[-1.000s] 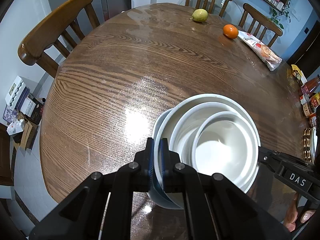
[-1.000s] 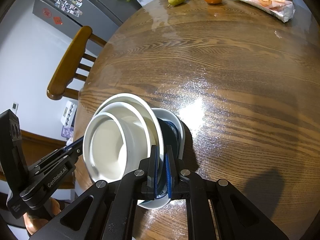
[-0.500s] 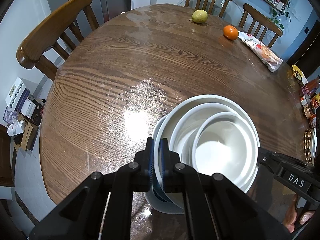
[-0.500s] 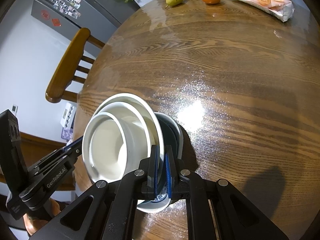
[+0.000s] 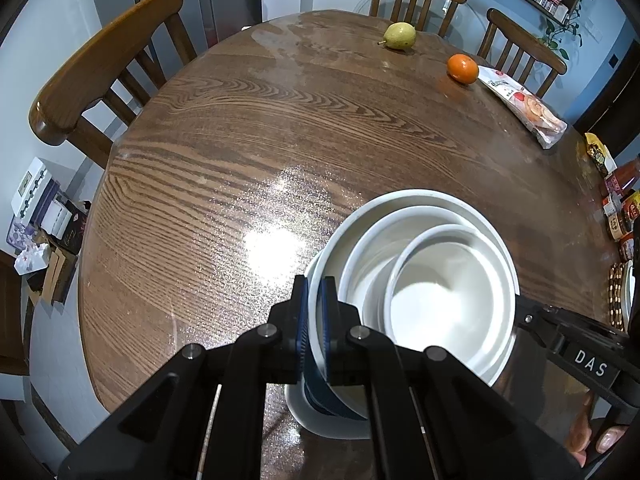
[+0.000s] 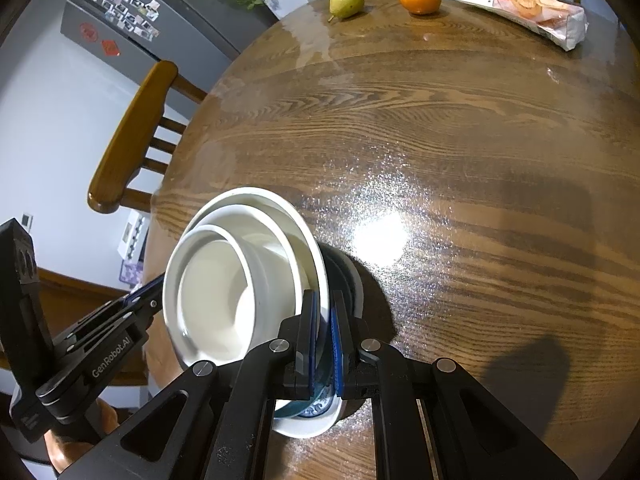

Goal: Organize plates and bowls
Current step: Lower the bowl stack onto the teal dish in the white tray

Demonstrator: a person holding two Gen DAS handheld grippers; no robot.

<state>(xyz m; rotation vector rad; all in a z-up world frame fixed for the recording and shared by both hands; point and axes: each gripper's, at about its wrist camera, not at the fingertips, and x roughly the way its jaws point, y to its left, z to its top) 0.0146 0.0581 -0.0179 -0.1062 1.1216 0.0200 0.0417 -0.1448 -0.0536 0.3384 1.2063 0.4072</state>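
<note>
- The left gripper (image 5: 314, 308) pinches the rim of the big white bowl (image 5: 352, 216) on one side. Its jaws are squeezed tight on the thin edge.
- The right gripper (image 6: 324, 320) pinches the same bowl's rim on the other side. Its jaws are tight on the rim too.
- The big white bowl has a middle bowl (image 5: 372, 240) inside it, and a small bowl (image 5: 440, 304) sits inside that one.
- The three bowls are tilted, held between the two grippers over the near edge of the round wooden table (image 5: 240, 140).
- Under the bowls sits a white dish (image 6: 308, 428) with a dark blue dish (image 6: 316, 402) in it. I cannot tell if the held bowls touch them.
- Far across the table lie a pear (image 5: 399, 35), an orange (image 5: 462, 68) and a snack bag (image 5: 524, 106), well apart from the bowls.
- Wooden chairs (image 5: 100, 64) stand around the table.
- A bit of a hand (image 5: 600, 440) shows at the bottom corner of the left view.
</note>
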